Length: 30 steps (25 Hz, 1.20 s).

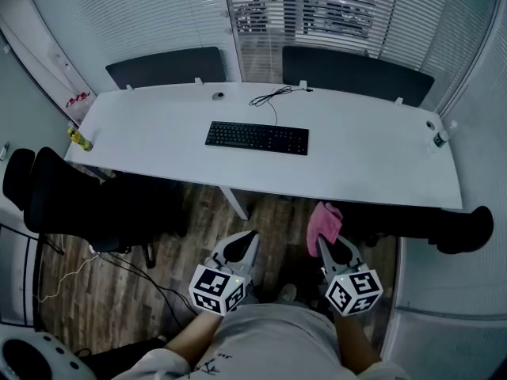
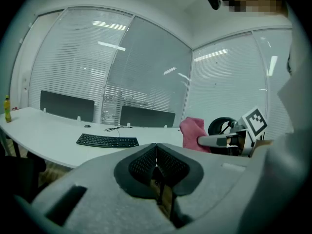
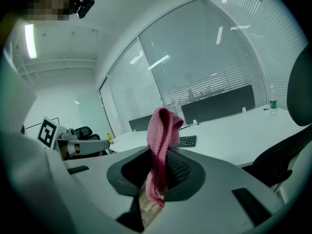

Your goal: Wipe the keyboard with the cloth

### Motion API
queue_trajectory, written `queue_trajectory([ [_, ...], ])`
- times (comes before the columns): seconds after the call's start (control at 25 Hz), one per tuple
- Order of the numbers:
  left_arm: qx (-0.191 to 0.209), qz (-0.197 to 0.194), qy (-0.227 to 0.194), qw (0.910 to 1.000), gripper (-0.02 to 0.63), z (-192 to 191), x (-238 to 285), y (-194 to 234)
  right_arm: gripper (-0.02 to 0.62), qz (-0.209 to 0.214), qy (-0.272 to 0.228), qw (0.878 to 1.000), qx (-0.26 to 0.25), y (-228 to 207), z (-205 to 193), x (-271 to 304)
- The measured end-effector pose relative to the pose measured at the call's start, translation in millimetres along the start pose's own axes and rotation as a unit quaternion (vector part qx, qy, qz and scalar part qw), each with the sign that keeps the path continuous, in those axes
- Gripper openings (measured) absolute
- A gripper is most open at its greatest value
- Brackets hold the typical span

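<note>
— Which step?
— Not wiping yet: your right gripper (image 1: 326,245) pinches the pink fabric cloth (image 1: 325,220), lower right; your left gripper (image 1: 250,237) is pressed together, empty.
— Next?
— Reach the flat black keyboard (image 1: 257,138), upper centre.

Your keyboard (image 1: 257,138) lies mid-desk (image 1: 158,145), with its cable (image 1: 273,97) running back toward the far edge. Two partition panels stand behind the desk, one left (image 1: 166,66) and one right (image 1: 356,74). One bottle (image 1: 79,139) stands at the desk's left end, another (image 1: 440,137) at its right end. An office chair (image 1: 95,200) sits at the near edge on the left. Your left gripper (image 1: 247,240) and right gripper (image 1: 323,248) are side by side short of the desk, above the floor. The cloth (image 1: 325,222) sits between the right gripper's jaws.
</note>
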<state>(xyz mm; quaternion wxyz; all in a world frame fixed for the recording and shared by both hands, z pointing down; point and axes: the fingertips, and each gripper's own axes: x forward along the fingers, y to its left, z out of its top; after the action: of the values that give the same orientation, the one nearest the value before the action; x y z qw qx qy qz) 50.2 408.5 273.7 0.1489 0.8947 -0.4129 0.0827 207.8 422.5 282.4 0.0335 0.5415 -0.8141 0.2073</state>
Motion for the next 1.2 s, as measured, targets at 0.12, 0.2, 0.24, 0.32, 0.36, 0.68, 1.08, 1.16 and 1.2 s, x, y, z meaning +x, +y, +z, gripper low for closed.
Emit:
queue_trajectory([
  [0.12, -0.002, 0.009, -0.002, 1.0, 0.011, -1.1, 7.6, -7.1, 0.061, 0.011, 0.007, 1.0, -0.002, -12.1, 0.1, -2.5],
  [0.2, -0.003, 0.016, 0.0, 0.9999, 0.011, -3.2, 11.3, -11.1, 0.061, 0.015, 0.011, 1.0, -0.005, -20.3, 1.4, -4.0],
  [0.24, -0.004, 0.019, 0.001, 0.9998, 0.011, -4.0, 12.3, -13.3, 0.061, 0.016, 0.012, 1.0, -0.005, -23.9, 2.2, -5.3],
  [0.32, -0.006, 0.022, 0.001, 0.9997, 0.011, -4.8, 13.8, -17.5, 0.061, 0.016, 0.012, 1.0, -0.005, -30.0, 3.8, -7.4],
  [0.36, -0.007, 0.023, 0.002, 0.9997, 0.011, -5.2, 15.2, -18.5, 0.061, 0.016, 0.012, 1.0, -0.005, -32.8, 4.2, -7.0],
  [0.68, -0.014, 0.029, 0.001, 0.9995, 0.011, -5.8, 36.9, 3.0, 0.061, 0.022, 0.025, 0.999, -0.002, -44.2, 2.8, 21.1],
  [1.08, -0.021, 0.01, -0.004, 0.9997, 0.011, 24.0, 106.7, 81.6, 0.061, -0.003, 0.033, 0.999, 0.001, -68.2, 28.0, 111.5],
  [1.16, -0.028, 0.005, -0.008, 0.9996, 0.011, 35.3, 124.4, 102.4, 0.061, -0.009, 0.032, 0.999, 0.002, -72.5, 38.4, 135.5],
  [1.2, -0.03, 0.002, -0.009, 0.9995, 0.011, 40.4, 132.9, 111.4, 0.061, -0.012, 0.031, 0.999, 0.002, -73.8, 43.1, 146.1],
])
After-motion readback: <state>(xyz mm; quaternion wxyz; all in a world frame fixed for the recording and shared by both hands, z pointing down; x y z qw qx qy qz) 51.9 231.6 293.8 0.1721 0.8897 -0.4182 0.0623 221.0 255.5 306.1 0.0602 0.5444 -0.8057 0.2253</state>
